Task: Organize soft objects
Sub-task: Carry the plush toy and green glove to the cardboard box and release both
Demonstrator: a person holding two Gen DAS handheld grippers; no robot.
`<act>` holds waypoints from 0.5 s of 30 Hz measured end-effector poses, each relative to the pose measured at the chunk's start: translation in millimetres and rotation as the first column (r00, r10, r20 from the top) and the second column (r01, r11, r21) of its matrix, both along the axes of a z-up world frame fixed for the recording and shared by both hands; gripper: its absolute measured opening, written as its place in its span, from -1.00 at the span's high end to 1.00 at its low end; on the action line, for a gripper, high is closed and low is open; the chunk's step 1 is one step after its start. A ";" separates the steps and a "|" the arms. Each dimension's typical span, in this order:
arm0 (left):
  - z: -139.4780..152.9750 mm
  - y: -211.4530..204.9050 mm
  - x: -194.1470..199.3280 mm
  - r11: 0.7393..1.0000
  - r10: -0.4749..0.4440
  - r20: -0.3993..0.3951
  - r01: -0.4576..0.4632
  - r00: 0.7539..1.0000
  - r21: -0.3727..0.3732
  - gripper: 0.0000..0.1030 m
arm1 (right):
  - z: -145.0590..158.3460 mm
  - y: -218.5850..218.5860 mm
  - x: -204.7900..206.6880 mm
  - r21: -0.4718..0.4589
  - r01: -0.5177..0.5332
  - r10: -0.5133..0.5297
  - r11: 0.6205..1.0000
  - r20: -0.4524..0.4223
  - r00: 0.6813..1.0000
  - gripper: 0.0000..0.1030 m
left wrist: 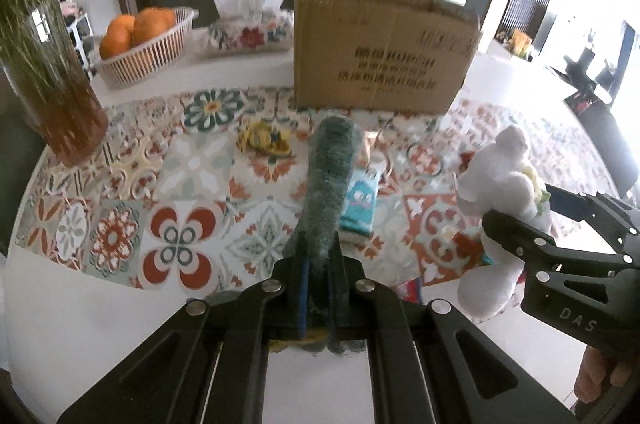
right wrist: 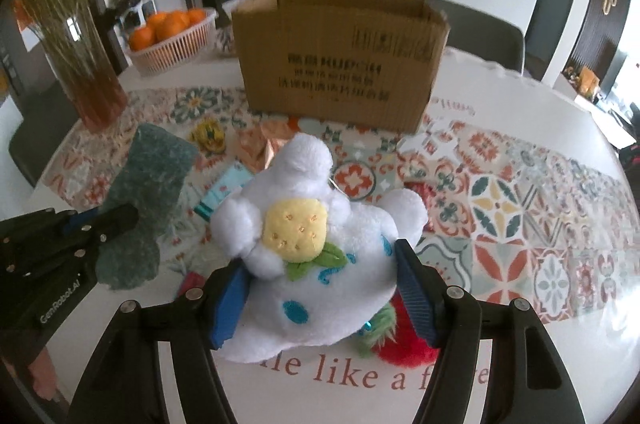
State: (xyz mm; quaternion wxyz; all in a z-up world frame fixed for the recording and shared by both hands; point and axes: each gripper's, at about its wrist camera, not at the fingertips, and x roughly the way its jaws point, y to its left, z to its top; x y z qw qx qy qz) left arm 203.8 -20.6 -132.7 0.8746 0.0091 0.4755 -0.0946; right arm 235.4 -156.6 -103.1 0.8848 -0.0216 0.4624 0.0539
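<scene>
left gripper (left wrist: 320, 288): jaws fully closed on green fuzzy cloth (left wrist: 330, 180), limp, light | right gripper (right wrist: 324, 292): half-open jaws squeezing white plush toy (right wrist: 308, 224) at body, soft, light | cardboard box (right wrist: 340, 64): upper centre, open

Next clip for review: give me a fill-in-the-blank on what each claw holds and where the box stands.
1. The left claw is shut on a flat piece of ____ fuzzy cloth.
2. The right claw grips a white plush toy that carries a ____ strawberry on its front.
3. The open cardboard box stands on the table ____ both held items.
4. The white basket left of the box holds ____.

Missing words: green; yellow; behind; oranges
</scene>
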 end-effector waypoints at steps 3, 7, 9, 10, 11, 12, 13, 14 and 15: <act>17.4 -1.0 -3.6 1.000 -0.005 0.047 0.006 0.999 -0.011 0.84 | 13.1 -2.3 -2.2 0.011 0.008 -0.008 1.000 0.037 0.999 -0.33; 42.3 -3.2 -5.3 0.999 -0.019 0.116 0.022 0.993 -0.025 0.84 | 34.0 -9.1 -2.4 0.026 0.023 -0.025 0.999 0.099 0.995 -0.33; 52.2 -5.3 -3.6 0.999 -0.027 0.146 0.032 0.989 -0.027 0.83 | 43.0 -12.5 0.2 0.036 0.029 -0.033 0.999 0.123 0.992 -0.33; 57.5 -6.9 -3.0 0.999 -0.031 0.161 0.037 0.986 -0.029 0.83 | 45.6 -14.0 1.0 0.040 0.030 -0.035 0.999 0.132 0.991 -0.33; 63.1 -8.3 -1.2 0.999 -0.034 0.175 0.040 0.984 -0.032 0.83 | 50.5 -15.7 2.8 0.046 0.032 -0.038 0.998 0.146 0.989 -0.33; 67.5 -9.5 0.6 0.998 -0.036 0.187 0.043 0.982 -0.037 0.83 | 54.6 -17.2 4.8 0.050 0.033 -0.041 0.998 0.157 0.987 -0.33; 73.0 -10.5 3.3 0.998 -0.038 0.199 0.048 0.979 -0.046 0.84 | 60.6 -18.6 7.6 0.057 0.035 -0.044 0.998 0.173 0.984 -0.33; 76.3 -11.6 5.4 0.997 -0.039 0.207 0.051 0.977 -0.052 0.83 | 65.0 -20.2 10.5 0.063 0.038 -0.049 0.997 0.186 0.981 -0.33; 80.8 -12.6 8.5 0.997 -0.043 0.221 0.057 0.974 -0.058 0.83 | 69.5 -21.4 13.5 0.067 0.039 -0.051 0.997 0.197 0.979 -0.33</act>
